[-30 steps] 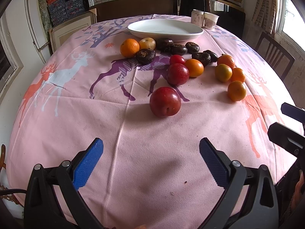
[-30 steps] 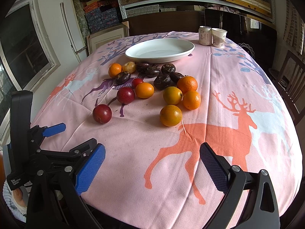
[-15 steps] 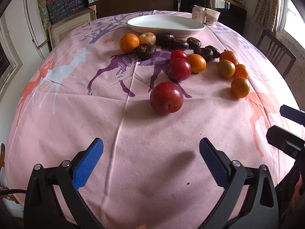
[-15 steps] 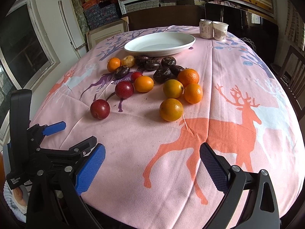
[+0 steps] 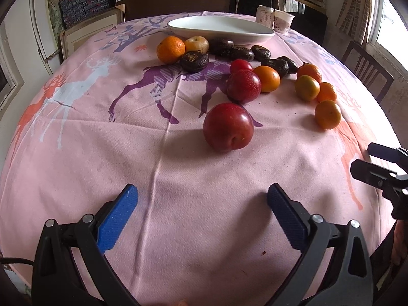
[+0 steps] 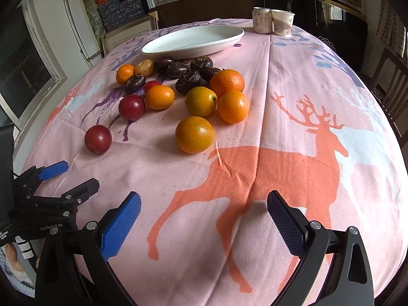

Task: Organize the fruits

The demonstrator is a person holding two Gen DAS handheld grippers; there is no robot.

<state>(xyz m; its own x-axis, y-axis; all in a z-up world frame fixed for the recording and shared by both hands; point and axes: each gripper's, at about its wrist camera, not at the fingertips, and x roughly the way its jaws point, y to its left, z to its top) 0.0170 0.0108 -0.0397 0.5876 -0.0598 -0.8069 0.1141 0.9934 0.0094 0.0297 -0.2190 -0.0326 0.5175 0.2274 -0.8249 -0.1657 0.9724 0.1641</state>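
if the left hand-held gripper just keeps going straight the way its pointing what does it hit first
Most likely the nearest red plum. It sits just ahead of the open left hand-held gripper, slightly right of centre, with only bare pink tablecloth between them. Depth is hard to judge through the fisheye.

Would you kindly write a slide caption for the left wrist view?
Open left gripper faces a red plum on the pink deer tablecloth, fruit scattered before an empty white plate.

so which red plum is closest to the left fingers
The lone red plum, sitting apart in front of the other plums and directly ahead of the open left gripper.
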